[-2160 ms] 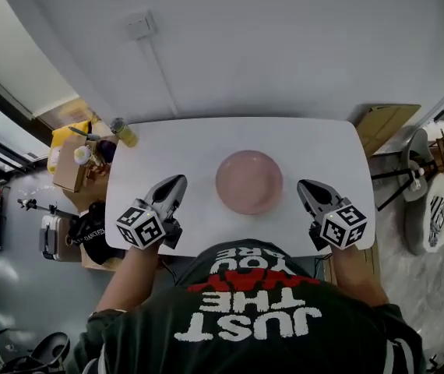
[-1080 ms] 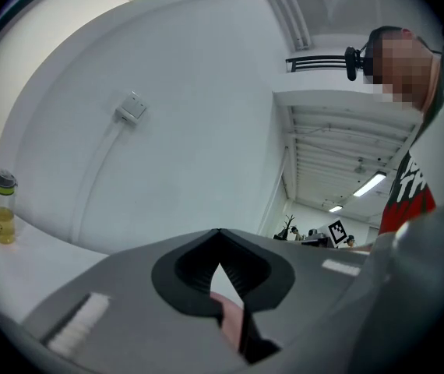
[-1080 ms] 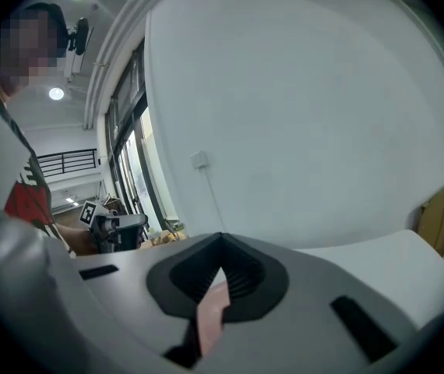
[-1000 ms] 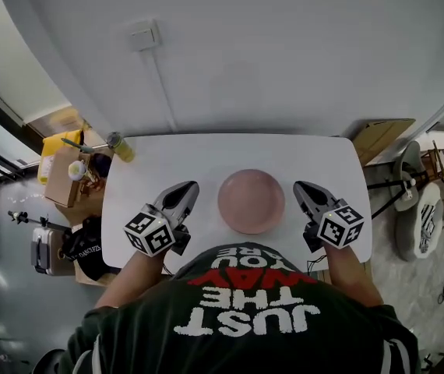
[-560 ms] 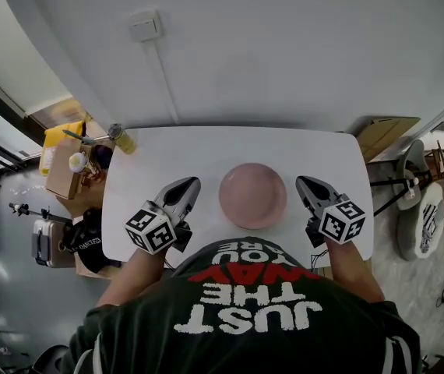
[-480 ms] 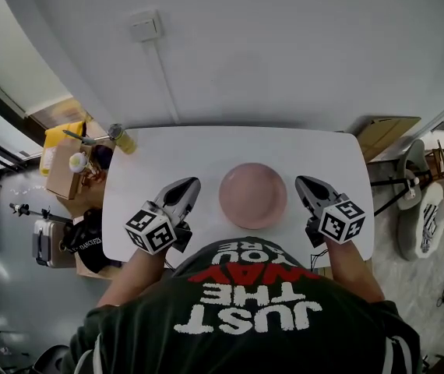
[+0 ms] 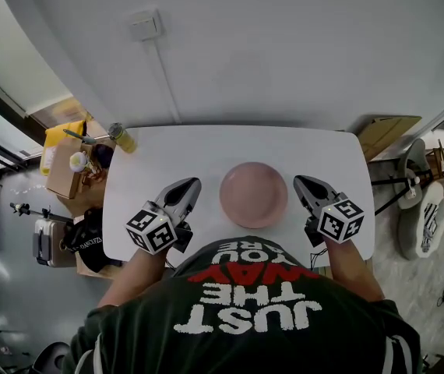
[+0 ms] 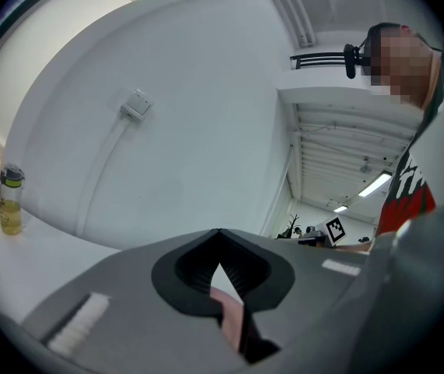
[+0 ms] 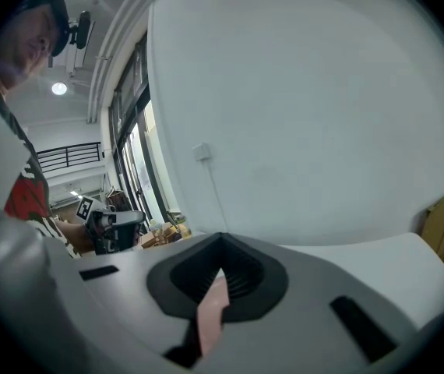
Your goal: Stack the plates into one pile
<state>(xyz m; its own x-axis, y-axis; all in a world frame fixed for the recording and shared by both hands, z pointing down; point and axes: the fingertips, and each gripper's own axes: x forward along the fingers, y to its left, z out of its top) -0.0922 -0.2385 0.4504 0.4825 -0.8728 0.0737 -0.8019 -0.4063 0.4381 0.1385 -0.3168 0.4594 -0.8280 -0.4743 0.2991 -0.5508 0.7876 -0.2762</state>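
A pink plate, perhaps a pile of them, rests in the middle of the white table, near its front edge. My left gripper lies to the plate's left, shut and empty, with its tips a short way from the rim. On the other side my right gripper is shut and empty too, close beside the rim. In the left gripper view the jaws meet, and a pink sliver of plate shows behind them. The right gripper view shows the same: meeting jaws and a pink strip.
A yellow bottle stands at the table's far left corner. Boxes with clutter sit on the floor to the left, and cardboard leans at the right. A white wall with a socket runs behind the table.
Both grippers stay shut on either side of the plate. The head view has shifted slightly, and the left gripper now sits a little nearer the plate than two seconds ago.
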